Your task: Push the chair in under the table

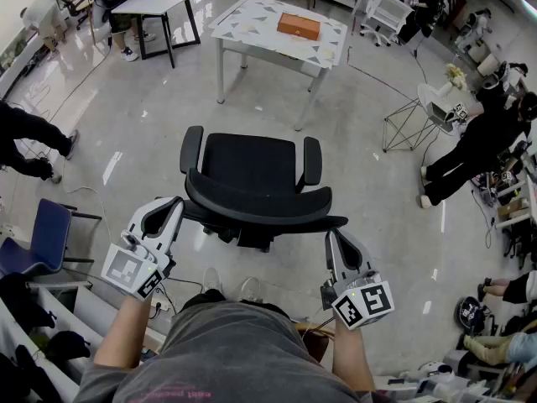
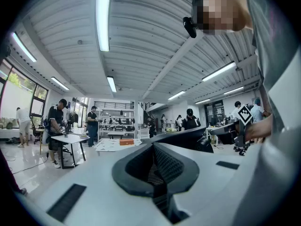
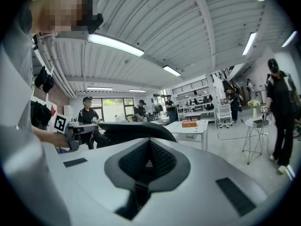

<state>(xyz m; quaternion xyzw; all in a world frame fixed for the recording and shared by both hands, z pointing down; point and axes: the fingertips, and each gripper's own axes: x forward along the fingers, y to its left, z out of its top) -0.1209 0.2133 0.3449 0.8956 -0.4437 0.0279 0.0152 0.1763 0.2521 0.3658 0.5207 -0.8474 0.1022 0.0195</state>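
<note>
Black, with two armrests, the office chair point(image 1: 252, 179) was found straight ahead of both grippers, its wide backrest lying across between the left gripper point(image 1: 172, 205) and the right gripper point(image 1: 333, 237), each with jaws closed on nothing, while the white table point(image 1: 243, 23) stood well apart beyond it.

My black chair point(image 1: 252, 170) stands upright on the floor right in front of me, its curved backrest toward me and its seat and two armrests facing the table point(image 1: 252, 25). That table, white-legged with a pale top patterned in grey triangles, stands well apart beyond the chair, which isn't under it yet.
</note>
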